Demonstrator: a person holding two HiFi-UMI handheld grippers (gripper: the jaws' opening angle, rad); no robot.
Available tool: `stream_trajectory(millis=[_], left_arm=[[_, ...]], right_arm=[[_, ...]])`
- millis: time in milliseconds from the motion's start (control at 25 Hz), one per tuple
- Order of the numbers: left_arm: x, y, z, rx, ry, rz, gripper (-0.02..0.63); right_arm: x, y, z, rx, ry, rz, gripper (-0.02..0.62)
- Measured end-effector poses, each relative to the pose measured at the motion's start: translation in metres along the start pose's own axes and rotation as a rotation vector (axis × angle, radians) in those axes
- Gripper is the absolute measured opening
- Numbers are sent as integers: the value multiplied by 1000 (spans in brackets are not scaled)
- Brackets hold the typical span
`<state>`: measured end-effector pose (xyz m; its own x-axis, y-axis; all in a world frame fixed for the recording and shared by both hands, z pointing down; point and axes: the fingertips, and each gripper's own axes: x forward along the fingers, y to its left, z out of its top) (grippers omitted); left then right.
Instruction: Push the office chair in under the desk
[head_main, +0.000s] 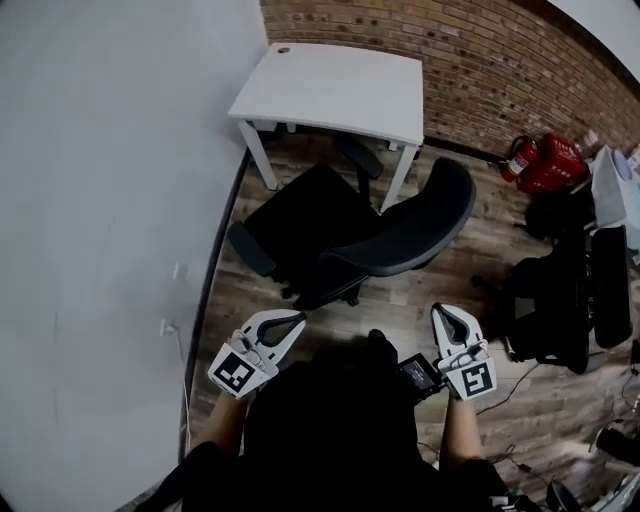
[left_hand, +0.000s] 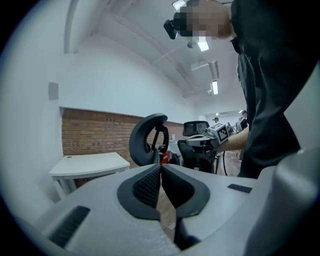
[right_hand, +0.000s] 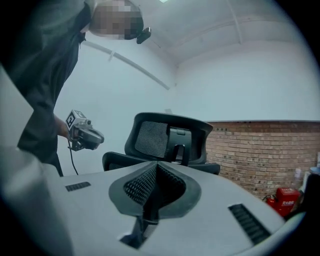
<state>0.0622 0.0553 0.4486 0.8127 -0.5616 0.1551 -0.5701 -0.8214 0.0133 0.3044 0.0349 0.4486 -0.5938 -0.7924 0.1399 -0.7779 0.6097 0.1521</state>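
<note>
A black office chair (head_main: 340, 235) stands on the wood floor in front of the white desk (head_main: 335, 90), its seat toward the desk's front edge and its curved backrest (head_main: 420, 225) toward me. My left gripper (head_main: 290, 322) is shut and empty, held short of the chair's near left side. On the right, my right gripper (head_main: 442, 315) is shut too, empty, below the backrest's end. The backrest (left_hand: 147, 140) shows past the left gripper (left_hand: 160, 167) in its view, with the desk (left_hand: 90, 164) beside it. In the right gripper view the backrest (right_hand: 167, 137) sits just beyond the shut right gripper (right_hand: 156, 167).
A white wall (head_main: 100, 200) runs along the left, a brick wall (head_main: 480, 50) behind the desk. Red fire extinguishers (head_main: 540, 160) stand at the right. Black bags and another chair (head_main: 570, 280) crowd the right side, with cables (head_main: 520, 380) on the floor.
</note>
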Motion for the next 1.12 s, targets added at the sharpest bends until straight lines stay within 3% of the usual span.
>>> stream_trajectory(millis=[240,400,520,680,880,1000,1120], left_arm=[[17,25,-7,-9,97,217,18],[28,24,2,-37,119,312,20],[32,25,0,-5,154,366,29],[33,24,-9,49,222,400,73],[31,27,-10,92,296,404,97],[34,26,-7,111,356,385,128],[40,22,-7,114,438,334,168]], right_arm=[[37,-90,2,-53,-21,131,23],[56,-142,3,-124,-4,212,74],[74,-181,1,-230,28,265,106],[104,-210,1,-378,88,396,159],[140,-212,3,-582,101,636,189],[153,-213,-9,-733,183,779,204],[162,-218,-20,-799,256,864,218]])
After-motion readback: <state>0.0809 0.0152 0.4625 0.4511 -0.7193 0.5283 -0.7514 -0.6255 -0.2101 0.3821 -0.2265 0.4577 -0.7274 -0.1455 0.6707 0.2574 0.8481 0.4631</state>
